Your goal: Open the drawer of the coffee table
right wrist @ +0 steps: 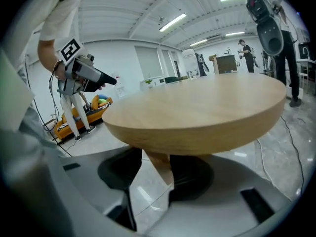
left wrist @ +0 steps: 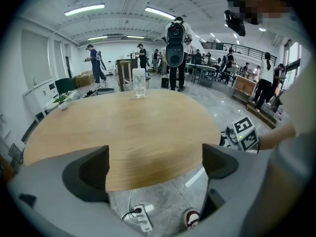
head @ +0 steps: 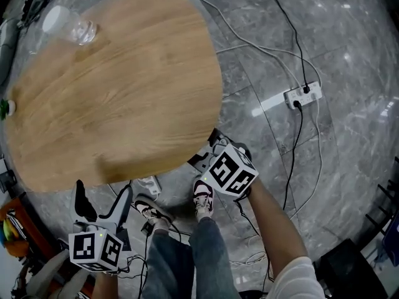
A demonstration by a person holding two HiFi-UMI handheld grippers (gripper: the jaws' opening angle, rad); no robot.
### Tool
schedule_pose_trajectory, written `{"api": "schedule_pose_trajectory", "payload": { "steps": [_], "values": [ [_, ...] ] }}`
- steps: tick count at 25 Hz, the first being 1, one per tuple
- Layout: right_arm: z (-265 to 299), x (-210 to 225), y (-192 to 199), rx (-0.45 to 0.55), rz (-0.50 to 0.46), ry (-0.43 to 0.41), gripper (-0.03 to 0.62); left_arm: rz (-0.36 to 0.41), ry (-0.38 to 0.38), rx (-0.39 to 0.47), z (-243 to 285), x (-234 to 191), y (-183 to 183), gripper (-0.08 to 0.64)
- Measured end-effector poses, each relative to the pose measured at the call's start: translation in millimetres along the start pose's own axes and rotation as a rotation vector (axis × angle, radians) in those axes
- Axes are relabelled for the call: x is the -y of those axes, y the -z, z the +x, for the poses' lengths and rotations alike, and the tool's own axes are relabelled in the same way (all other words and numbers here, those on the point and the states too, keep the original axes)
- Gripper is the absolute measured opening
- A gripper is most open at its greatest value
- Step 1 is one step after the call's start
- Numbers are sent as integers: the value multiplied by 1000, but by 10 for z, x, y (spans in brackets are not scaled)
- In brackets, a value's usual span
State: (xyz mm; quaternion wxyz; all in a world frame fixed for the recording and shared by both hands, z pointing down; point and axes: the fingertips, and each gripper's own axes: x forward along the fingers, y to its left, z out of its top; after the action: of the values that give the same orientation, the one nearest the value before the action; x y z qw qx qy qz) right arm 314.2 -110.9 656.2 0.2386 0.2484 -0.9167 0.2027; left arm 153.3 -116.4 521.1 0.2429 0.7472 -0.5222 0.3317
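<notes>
The drawer of the oval light-wood coffee table [head: 118, 86] is hidden beneath its top in the head view. Only the right gripper [right wrist: 155, 174] view looks under the rim, where a pale wooden tab [right wrist: 157, 163] stands between narrowed jaws that are not clearly pinching it. The left gripper [left wrist: 155, 168] gapes empty at the table's near edge.

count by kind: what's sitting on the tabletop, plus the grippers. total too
glass: 1
potted plant: 1
grippers: 2 (left gripper, right gripper)
total: 4
</notes>
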Motion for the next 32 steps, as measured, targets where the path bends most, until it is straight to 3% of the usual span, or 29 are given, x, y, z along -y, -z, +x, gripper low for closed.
{"api": "schedule_pose_trajectory", "payload": {
  "steps": [17, 32],
  "values": [
    [-119, -225, 86, -77, -120, -74, 132, -32, -4, -3, -35, 14, 116, 577],
    [-341, -819, 440, -152, -124, -174, 126, -43, -24, -4, -211, -143, 277, 577]
  ]
}}
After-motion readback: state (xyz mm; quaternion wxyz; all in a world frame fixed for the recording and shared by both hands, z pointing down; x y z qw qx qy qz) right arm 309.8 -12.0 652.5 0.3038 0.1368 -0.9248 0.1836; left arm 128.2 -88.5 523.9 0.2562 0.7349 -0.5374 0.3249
